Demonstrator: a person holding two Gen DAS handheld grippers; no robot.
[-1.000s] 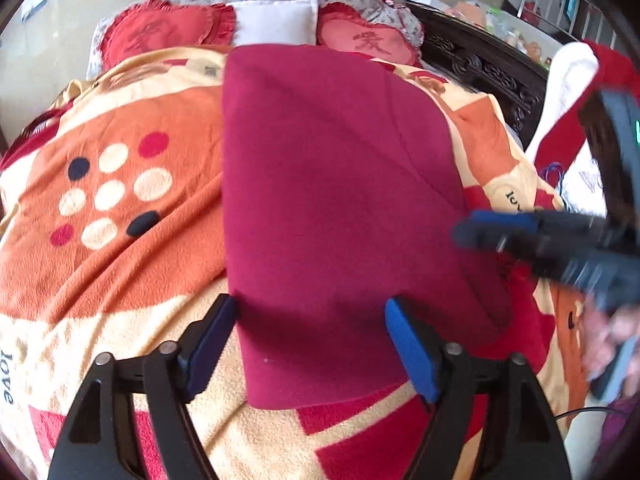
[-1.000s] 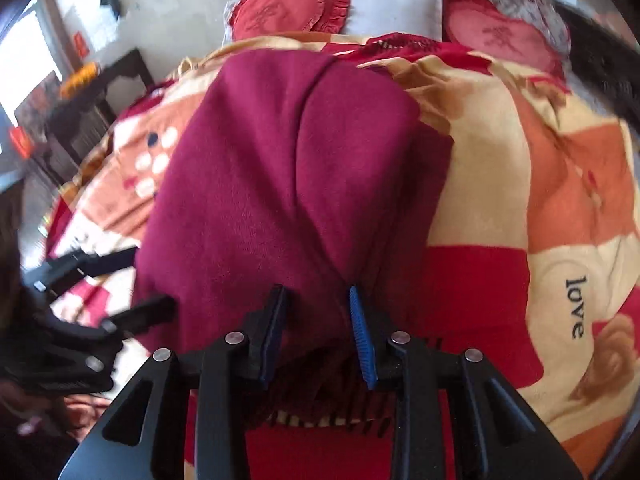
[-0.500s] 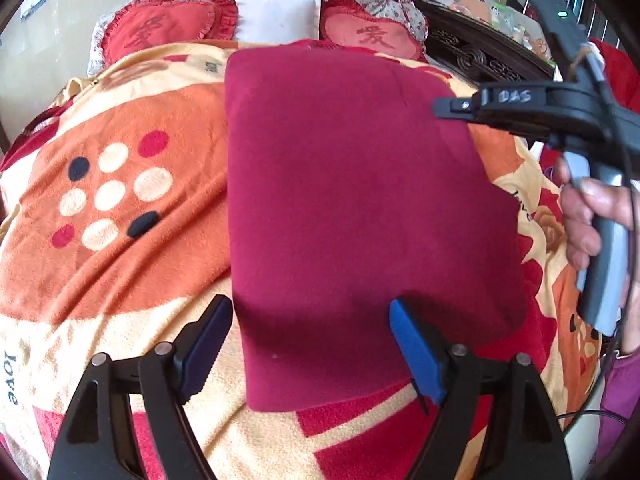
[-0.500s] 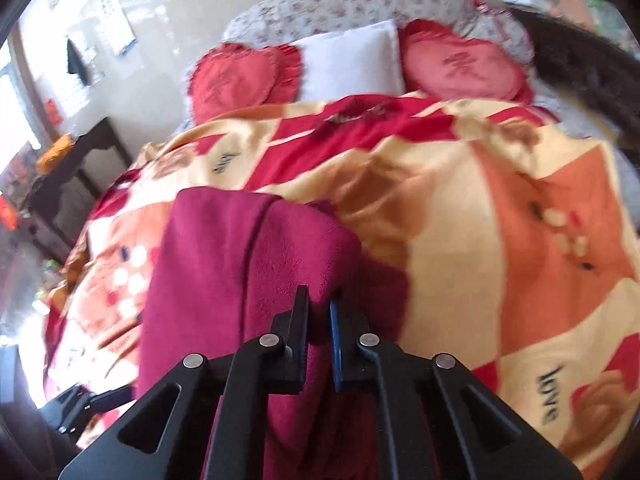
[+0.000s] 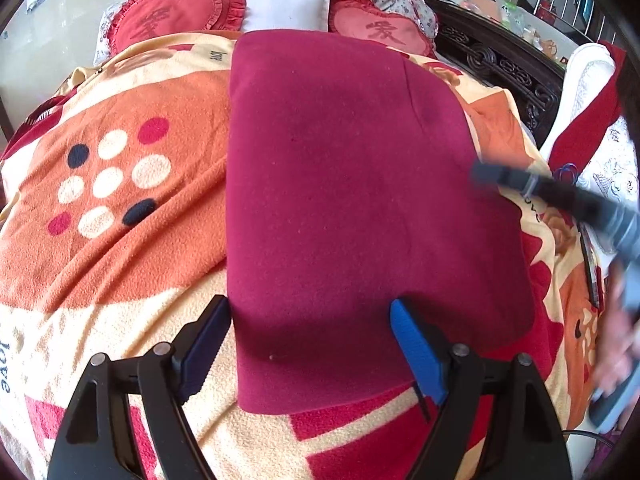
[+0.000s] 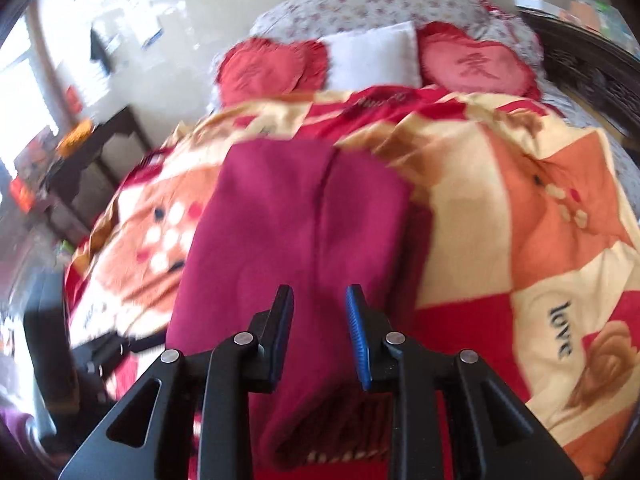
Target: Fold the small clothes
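Both grippers (image 5: 310, 346) (image 6: 320, 336) tilted down over maroon cloth (image 5: 360, 208); fingers apart

light: daylight, pretty bright, pouring in from the window (image 6: 24, 80) left of the bed, blown out white there
shadows: soft dark patch on the maroon cloth (image 5: 352, 208) just ahead of the left gripper (image 5: 310, 344)
blur: right wrist view smeared all over; right gripper (image 5: 560, 196) streaky in the left view
edges: heavy fisheye bend, black corners
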